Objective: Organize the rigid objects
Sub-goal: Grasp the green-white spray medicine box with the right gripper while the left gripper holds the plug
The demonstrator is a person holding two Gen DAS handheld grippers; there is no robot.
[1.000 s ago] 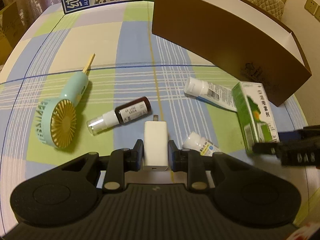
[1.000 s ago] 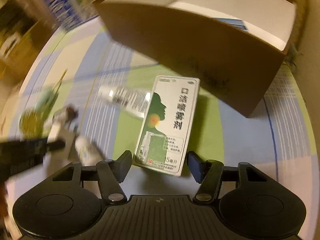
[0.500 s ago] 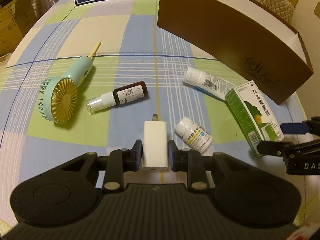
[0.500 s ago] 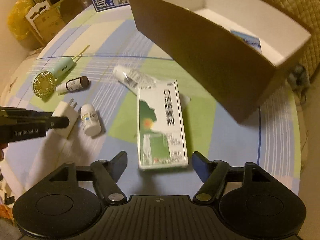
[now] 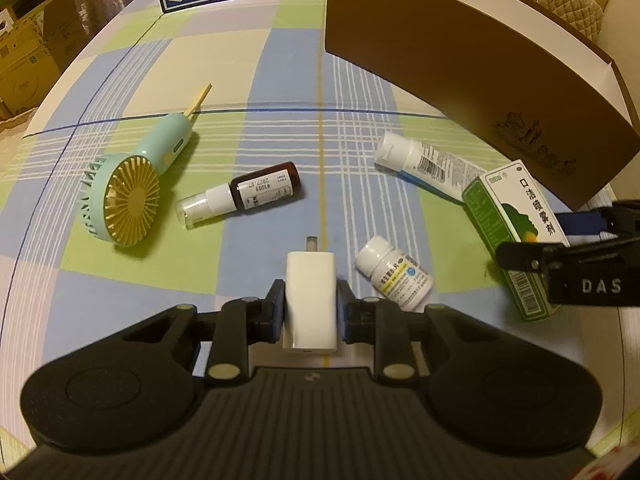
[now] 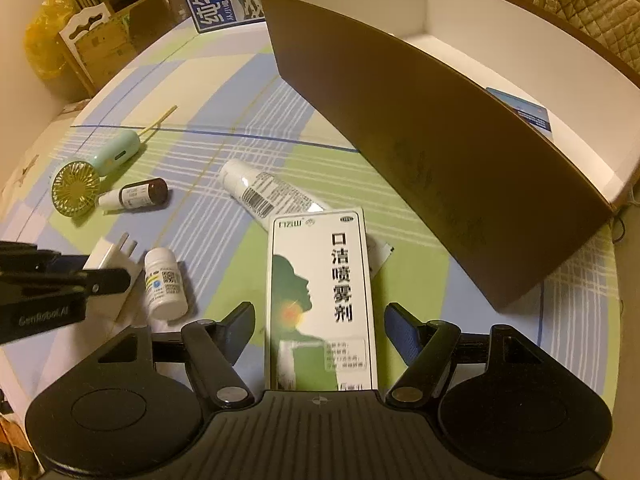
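My left fingers were closed on the white charger; both pads pressed its sides, and its metal prongs pointed away from me. It was over the checked cloth of the table. Just to the right of it lay the small white pill bottle on its side.

My right fingers stood rather wide, one on each side of the green and white spray box. They did not touch the box; there was a gap at both sides. The box lay flat on the table, and its far end rested over the tail of the white tube.

Further on the left side were the mint hand fan and, near it, the brown spray bottle, both lying down. A thin wooden stick lay just beyond the handle of the fan.

The big brown box with white inside stood behind the spray box. In it I saw one blue card at the bottom.
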